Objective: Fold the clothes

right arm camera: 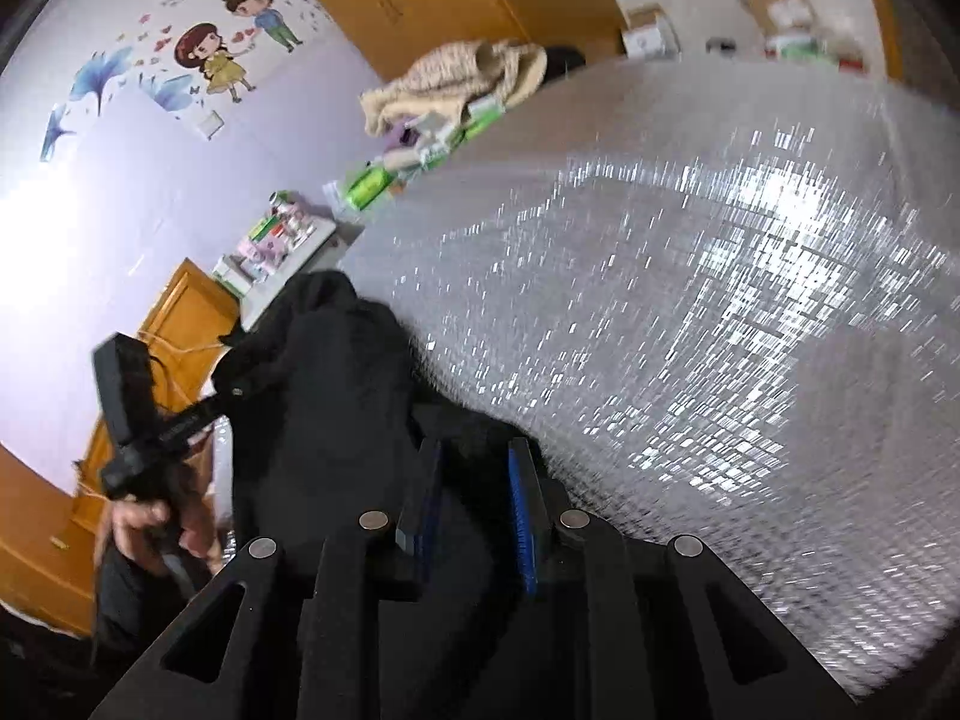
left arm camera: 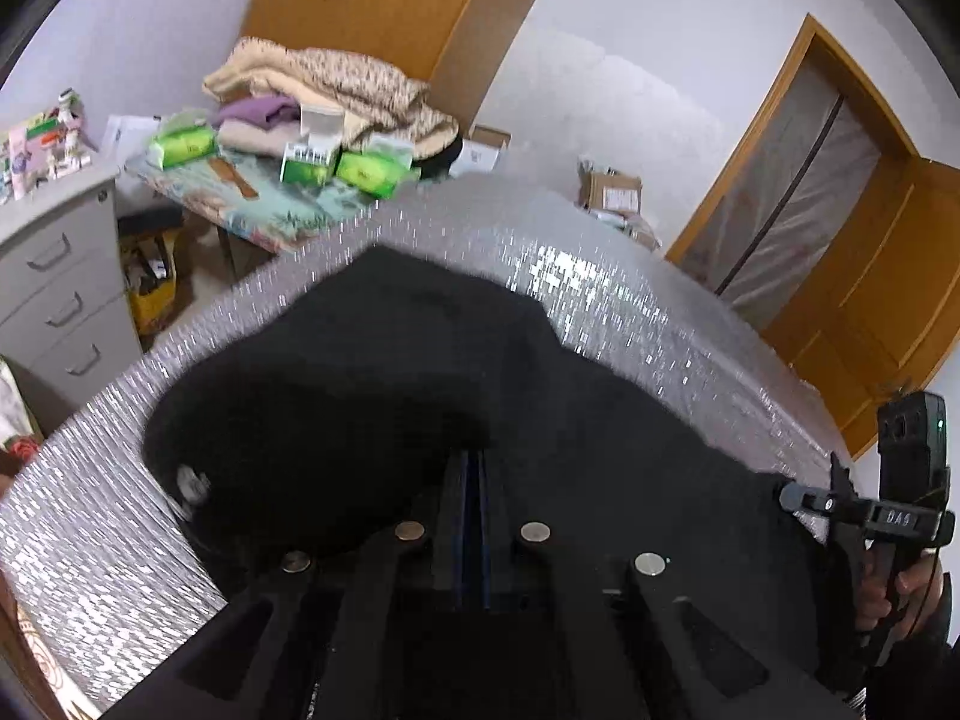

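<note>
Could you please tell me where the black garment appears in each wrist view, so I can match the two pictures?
Left wrist: the black garment fills the lower centre, on the silver cover.
Right wrist: garment at lower left, cover to its right.
Shared landmark: the beige blanket by the wooden wardrobe.

The left gripper (left arm camera: 474,462) points forward and down, its two fingers (left arm camera: 456,516) pressed flat together with only a thin seam between them. The right gripper (right arm camera: 474,462) also slopes downward, its blue-lined fingers (right arm camera: 521,516) standing apart with a clear gap. Each tool is carried by a bare hand wrapped round its handle: the person's right hand (left arm camera: 894,591) shows at the edge of the left wrist view, the left hand (right arm camera: 156,525) at the edge of the right.
</note>
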Motion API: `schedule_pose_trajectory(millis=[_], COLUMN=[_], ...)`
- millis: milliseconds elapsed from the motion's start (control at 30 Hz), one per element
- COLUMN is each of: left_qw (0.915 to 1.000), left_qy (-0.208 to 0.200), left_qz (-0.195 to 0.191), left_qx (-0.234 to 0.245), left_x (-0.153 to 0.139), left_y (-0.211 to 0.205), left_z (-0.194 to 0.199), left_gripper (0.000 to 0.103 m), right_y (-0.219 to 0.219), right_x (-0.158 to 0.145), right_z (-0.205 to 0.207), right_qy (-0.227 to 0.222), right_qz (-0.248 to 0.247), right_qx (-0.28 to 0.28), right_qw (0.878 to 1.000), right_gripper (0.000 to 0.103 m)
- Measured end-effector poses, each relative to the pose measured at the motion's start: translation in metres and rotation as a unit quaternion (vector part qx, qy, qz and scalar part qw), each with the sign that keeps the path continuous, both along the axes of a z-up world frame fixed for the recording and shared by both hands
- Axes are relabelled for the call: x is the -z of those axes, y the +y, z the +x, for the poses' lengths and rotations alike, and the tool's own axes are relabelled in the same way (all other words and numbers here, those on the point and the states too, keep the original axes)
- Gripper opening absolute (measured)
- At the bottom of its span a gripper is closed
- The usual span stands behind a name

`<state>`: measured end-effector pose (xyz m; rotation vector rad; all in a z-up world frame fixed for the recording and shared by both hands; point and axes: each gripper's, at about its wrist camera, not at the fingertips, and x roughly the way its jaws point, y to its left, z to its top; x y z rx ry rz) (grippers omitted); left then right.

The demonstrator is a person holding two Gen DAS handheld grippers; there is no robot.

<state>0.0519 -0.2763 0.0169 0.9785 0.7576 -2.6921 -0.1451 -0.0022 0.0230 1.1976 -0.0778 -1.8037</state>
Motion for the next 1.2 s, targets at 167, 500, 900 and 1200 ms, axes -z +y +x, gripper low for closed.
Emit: schedule_pose_trajectory(millis=[167, 500, 900, 1200], left_qw=[0.9999, 0.9997, 0.9965, 0.9985], left_qy=[0.007, -0.010, -0.012, -0.028], left_qz=[0.010, -0.019, -0.083, 0.036], left_qx=[-0.002, 0.009, 0.001, -0.030], left_x=[0.004, -0.005, -0.040, 0.005], left_y=[-0.003, 0.008, -0.007, -0.060], left_z=[0.001, 0.001, -0.057, -0.062], left_gripper=[0.001, 0.001, 0.002, 0.001], right_y=[0.017, 0.030, 0.015, 0.015], right_x=[0.005, 0.011, -0.026, 0.022], right_z=[-0.010, -0.019, 0.012, -0.024], right_qy=[-0.017, -0.043, 0.025, -0.070], right_qz=[-0.027, -0.037, -0.062, -0.051], right_qx=[0.038, 0.072, 0.038, 0.084], right_qw=[0.999, 0.996, 0.997, 0.993], right_gripper=[0.008, 0.011, 0.012, 0.000])
